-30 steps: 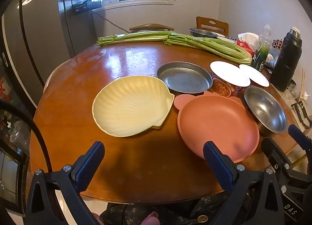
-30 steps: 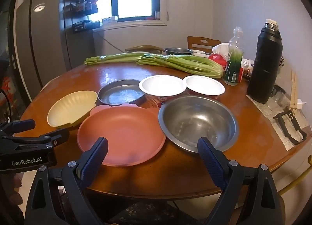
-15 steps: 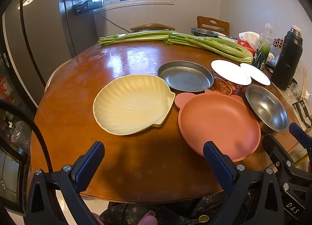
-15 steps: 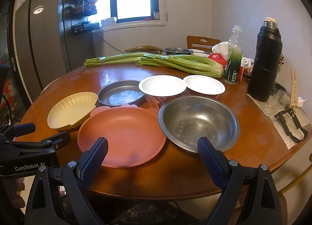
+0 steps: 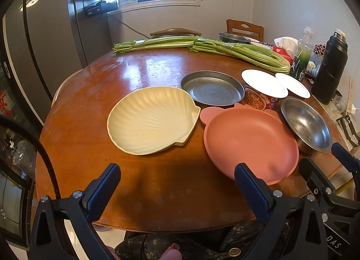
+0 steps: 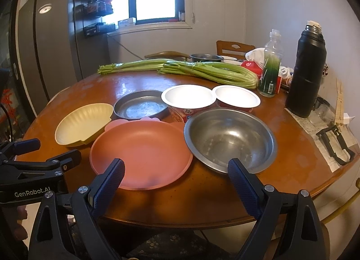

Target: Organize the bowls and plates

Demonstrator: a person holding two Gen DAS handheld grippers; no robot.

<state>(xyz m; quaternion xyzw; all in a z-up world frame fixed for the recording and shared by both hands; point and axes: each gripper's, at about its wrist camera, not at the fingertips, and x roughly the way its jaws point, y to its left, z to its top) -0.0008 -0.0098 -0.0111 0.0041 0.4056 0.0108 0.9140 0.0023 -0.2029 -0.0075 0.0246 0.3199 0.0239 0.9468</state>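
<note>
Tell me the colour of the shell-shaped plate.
Pale yellow shell-shaped plate; left wrist view.

Far ahead of the grippers, celery stalks [image 6: 202, 69] lie across the round wooden table [image 6: 281, 169]. A black thermos [image 6: 307, 73] and green-labelled bottle [image 6: 271, 66] stand front-right.

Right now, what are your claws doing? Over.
Both claws, left claw and right claw, open, empty. Pink plate, steel bowl untouched. Nothing blocking.

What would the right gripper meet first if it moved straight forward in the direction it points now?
Probably the near rims where the pink plate and the steel bowl meet; depth is unclear. The right gripper is open.
</note>
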